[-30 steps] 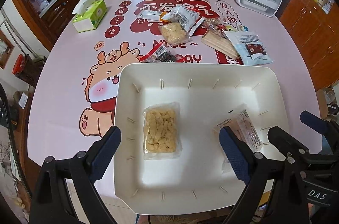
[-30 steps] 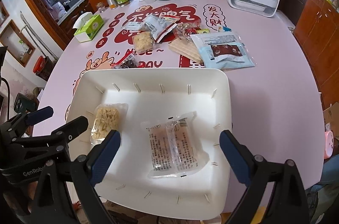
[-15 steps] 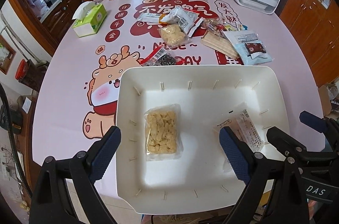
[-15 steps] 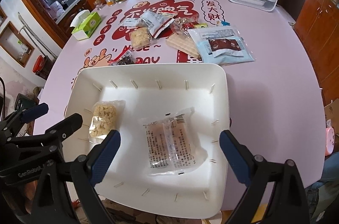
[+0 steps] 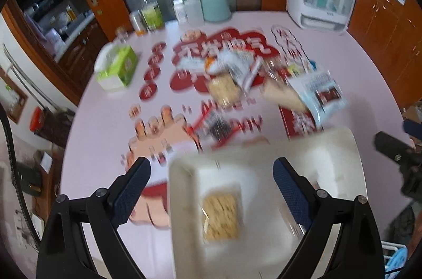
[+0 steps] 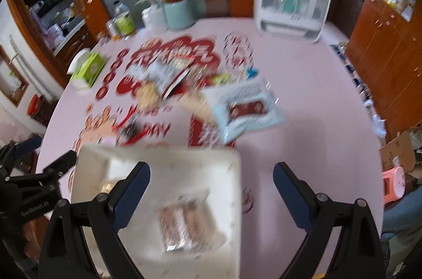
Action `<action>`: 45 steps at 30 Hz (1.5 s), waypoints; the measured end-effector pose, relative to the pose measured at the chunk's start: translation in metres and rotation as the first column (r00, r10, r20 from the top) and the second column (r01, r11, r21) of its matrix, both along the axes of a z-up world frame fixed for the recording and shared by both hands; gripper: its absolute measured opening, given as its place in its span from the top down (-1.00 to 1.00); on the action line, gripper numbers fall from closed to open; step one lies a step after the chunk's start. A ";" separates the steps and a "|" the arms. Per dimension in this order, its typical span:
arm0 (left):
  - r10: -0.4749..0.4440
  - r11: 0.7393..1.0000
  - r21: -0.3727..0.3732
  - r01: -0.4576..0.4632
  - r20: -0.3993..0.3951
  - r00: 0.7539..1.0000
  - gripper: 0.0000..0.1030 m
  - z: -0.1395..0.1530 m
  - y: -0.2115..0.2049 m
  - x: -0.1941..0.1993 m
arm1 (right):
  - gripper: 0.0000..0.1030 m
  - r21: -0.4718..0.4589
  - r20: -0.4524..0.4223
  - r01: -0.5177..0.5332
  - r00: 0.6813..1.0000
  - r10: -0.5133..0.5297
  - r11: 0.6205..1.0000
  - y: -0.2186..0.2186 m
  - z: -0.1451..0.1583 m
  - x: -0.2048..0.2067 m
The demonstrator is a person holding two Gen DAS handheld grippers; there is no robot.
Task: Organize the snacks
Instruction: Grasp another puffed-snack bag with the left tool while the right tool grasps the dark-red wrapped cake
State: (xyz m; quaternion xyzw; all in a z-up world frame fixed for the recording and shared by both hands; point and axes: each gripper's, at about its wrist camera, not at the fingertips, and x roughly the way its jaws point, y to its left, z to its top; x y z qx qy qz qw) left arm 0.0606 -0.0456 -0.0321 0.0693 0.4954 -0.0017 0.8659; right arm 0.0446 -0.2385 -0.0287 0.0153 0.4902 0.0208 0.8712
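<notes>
both claws gape wide, nothing held: left gripper, right gripper. white tray holds two packets; loose snack packets sit mid-table beyond it. likely light, crinkly, slippery film; pinch a sealed edge, not the brittle contents.

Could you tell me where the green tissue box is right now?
The green tissue box sits on the far left of the pink table in both views, just before the bottles.
</notes>
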 end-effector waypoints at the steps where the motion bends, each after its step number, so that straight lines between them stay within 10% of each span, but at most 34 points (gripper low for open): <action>1: 0.003 1.000 0.008 -0.003 0.019 1.000 -0.82 0.005 0.002 0.011 | -0.85 -0.008 0.013 0.012 1.000 -0.012 1.000 -0.004 0.004 0.008; 9: 0.036 0.998 0.049 -0.040 0.083 0.996 -0.81 0.019 0.017 0.095 | -0.72 0.007 0.022 0.083 0.996 -0.083 0.997 -0.030 0.009 0.071; 16: 0.013 0.999 -0.042 -0.017 -0.089 0.996 -0.81 -0.034 0.019 0.170 | -0.43 0.174 -0.197 0.196 0.967 -0.161 0.965 -0.065 -0.041 0.133; 24: 0.017 0.997 -0.062 -0.036 -0.282 0.959 -0.81 -0.124 0.007 0.222 | -0.32 0.259 -0.453 0.383 0.859 -0.239 0.887 -0.089 -0.128 0.168; 30: 0.037 0.992 -0.099 -0.078 -0.363 0.931 -0.81 -0.160 0.005 0.242 | -0.32 0.292 -0.519 0.441 0.819 -0.246 0.849 -0.086 -0.158 0.174; 45: 0.059 0.982 -0.141 -0.129 -0.421 0.905 -0.59 -0.192 -0.001 0.262 | 0.15 0.181 -0.431 0.371 0.862 -0.266 0.911 -0.079 -0.158 0.194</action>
